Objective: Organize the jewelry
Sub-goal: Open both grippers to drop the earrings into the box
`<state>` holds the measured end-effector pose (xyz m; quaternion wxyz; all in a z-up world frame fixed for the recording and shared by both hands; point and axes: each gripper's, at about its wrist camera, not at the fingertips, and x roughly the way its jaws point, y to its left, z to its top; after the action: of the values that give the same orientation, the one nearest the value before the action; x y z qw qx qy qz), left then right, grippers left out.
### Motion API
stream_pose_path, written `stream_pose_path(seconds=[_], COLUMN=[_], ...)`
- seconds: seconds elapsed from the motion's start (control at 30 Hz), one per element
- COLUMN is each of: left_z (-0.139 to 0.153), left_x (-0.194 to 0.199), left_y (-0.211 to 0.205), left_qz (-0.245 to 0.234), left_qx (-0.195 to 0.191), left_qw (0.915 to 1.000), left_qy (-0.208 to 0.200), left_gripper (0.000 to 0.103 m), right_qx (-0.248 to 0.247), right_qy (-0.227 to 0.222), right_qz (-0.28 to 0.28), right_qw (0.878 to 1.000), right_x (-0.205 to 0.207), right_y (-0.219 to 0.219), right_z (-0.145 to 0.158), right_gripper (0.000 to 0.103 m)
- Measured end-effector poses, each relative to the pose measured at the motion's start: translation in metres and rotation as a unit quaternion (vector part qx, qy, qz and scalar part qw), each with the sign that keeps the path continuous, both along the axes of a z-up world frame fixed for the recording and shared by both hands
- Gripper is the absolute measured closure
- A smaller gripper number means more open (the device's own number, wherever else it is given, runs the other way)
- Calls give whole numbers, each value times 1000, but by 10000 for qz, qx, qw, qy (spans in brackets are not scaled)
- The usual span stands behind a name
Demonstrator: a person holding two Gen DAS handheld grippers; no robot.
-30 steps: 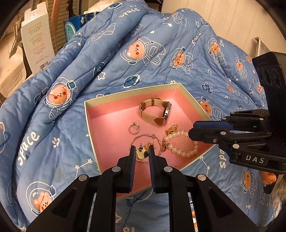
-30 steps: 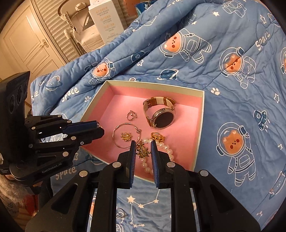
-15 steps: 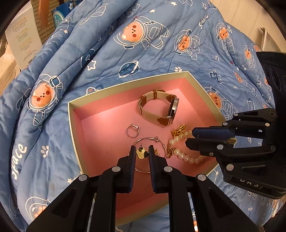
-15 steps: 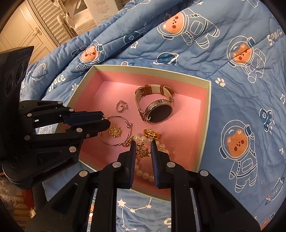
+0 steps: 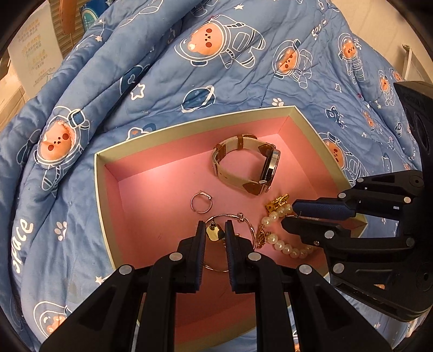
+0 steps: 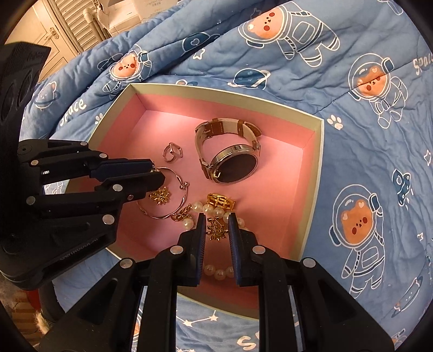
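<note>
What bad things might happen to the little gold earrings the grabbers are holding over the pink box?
The left hand-held gripper pinches a small gold stud earring by its edges, so it may slip and fall.

The right hand-held gripper holds a spiky gold earring just above the white pearl bracelet; dropped there, its points could tangle in the beads.

Both grippers crowd the same corner of the pink-lined box and might bump each other.

Blue astronaut-bear quilt (image 5: 167, 81); white printed carton (image 5: 35, 59); louvred door (image 6: 78, 24) behind.

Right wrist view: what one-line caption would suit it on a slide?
Right gripper pinching a gold earring over a pink box holding a watch, ring, bangle and pearl bracelet.
</note>
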<state>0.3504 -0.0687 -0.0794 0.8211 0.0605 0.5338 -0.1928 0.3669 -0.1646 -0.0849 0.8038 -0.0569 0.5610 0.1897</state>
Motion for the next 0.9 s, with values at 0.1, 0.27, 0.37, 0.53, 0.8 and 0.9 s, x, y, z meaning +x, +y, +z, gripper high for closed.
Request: stream_pose_path(seconds=[0.1, 0.27, 0.37, 0.53, 0.8, 0.9], left_z=[0, 2, 8, 22, 45, 52], left_x=[0, 0, -3, -10, -27, -40], left_y=[0, 0, 4, 11, 41, 59], left_qz=[19, 56, 86, 196, 694, 952], left_qx=[-7, -86, -207, -459, -752, -941], left_qw=[10000, 9999, 9997, 9983, 9919, 9865], left_qy=[-5, -58, -137, -295, -756, -940], left_gripper=[89, 86, 76, 61, 34, 22], right_qx=[-34, -37, -36, 79, 217, 383], right_qy=[-12, -20, -38, -77, -530, -693], right_qz=[-17, -24, -20, -15, -50, -134], right_qw=[10000, 10000, 10000, 9999, 9983, 9968], right_x=[1, 2, 2, -2, -19, -26], right_y=[0, 2, 5, 4, 0, -7], right_z=[-1, -2, -3, -1, 18, 24], right_gripper=[86, 85, 84, 67, 57, 44])
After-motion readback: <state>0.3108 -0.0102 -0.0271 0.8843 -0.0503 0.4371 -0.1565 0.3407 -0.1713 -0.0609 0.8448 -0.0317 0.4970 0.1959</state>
